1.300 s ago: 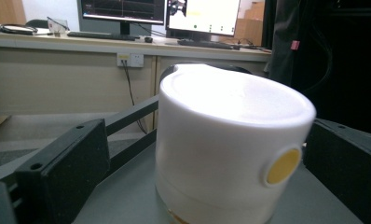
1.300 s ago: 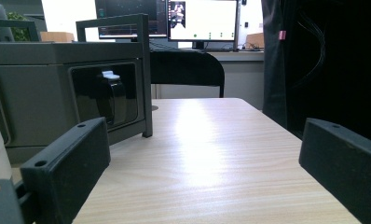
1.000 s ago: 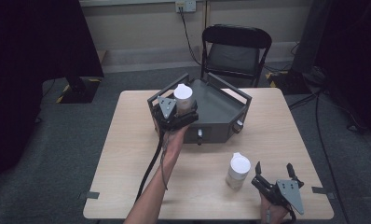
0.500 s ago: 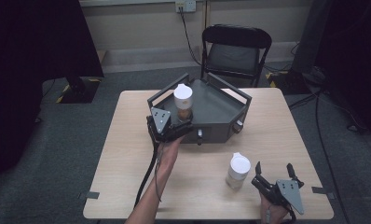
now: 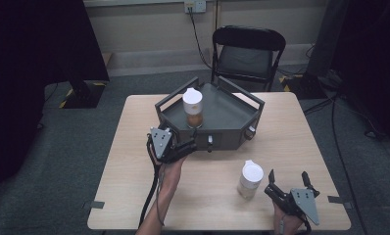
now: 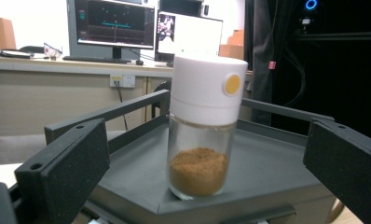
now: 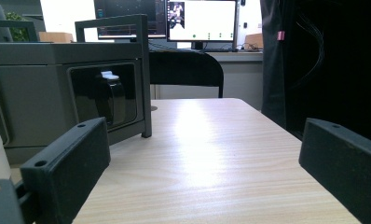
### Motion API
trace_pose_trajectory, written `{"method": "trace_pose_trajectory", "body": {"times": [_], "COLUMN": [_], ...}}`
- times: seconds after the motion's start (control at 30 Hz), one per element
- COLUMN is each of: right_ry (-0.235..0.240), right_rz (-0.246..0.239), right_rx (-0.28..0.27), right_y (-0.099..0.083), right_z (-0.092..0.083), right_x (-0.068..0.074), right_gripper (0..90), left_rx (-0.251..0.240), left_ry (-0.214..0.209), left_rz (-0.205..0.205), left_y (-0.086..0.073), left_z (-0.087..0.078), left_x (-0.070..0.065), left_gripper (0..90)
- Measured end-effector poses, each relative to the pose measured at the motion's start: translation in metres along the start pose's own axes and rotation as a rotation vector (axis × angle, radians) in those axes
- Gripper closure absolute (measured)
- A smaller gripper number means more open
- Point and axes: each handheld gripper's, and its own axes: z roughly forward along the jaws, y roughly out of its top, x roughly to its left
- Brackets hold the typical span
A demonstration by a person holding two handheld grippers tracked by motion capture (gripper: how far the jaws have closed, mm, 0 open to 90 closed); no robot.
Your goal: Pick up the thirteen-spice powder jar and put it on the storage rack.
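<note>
A clear jar (image 5: 193, 108) with a white lid and brown powder stands upright on the dark grey railed tray (image 5: 230, 110). My left gripper (image 5: 189, 146) is open just in front of the tray's near wall, apart from that jar. In the left gripper view the same jar (image 6: 203, 135) stands centred beyond my two spread jaws, on the tray (image 6: 277, 163). A second white-lidded jar (image 5: 250, 179) stands on the table at the front right. My right gripper (image 5: 288, 178) rests open just right of it, nothing between its fingers.
The wooden table (image 5: 134, 161) has bare room at its left and front. A black folding chair (image 5: 247, 54) stands behind the table. In the right gripper view the tray's side wall (image 7: 58, 79) rises at the left, with open tabletop (image 7: 207, 154) ahead.
My left gripper let go of the jar on the tray and drew back toward the person, off the tray. The jar stays upright. The right gripper has not moved.
</note>
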Motion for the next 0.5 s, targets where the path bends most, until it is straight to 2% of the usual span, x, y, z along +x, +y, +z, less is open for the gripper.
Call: {"method": "trace_pose_trajectory", "body": {"times": [0.13, 0.23, 0.5], "right_ry": [0.000, -0.001, -0.001], "right_rz": [0.000, 0.000, -0.001], "right_rx": [0.000, 0.000, -0.001], "right_y": [0.000, 0.000, 0.000], "right_z": [0.000, 0.000, 0.000], "right_x": [0.000, 0.000, 0.000], "right_gripper": [0.6, 0.6, 0.6], "left_rx": [-0.014, -0.011, -0.058], "left_ry": [-0.023, -0.021, 0.016], "left_rz": [0.011, 0.020, 0.042], "left_y": [-0.009, -0.013, -0.032], "left_z": [-0.008, -0.015, -0.042], "left_x": [0.005, 0.008, 0.012], "left_gripper": [0.0, 0.0, 0.0]}}
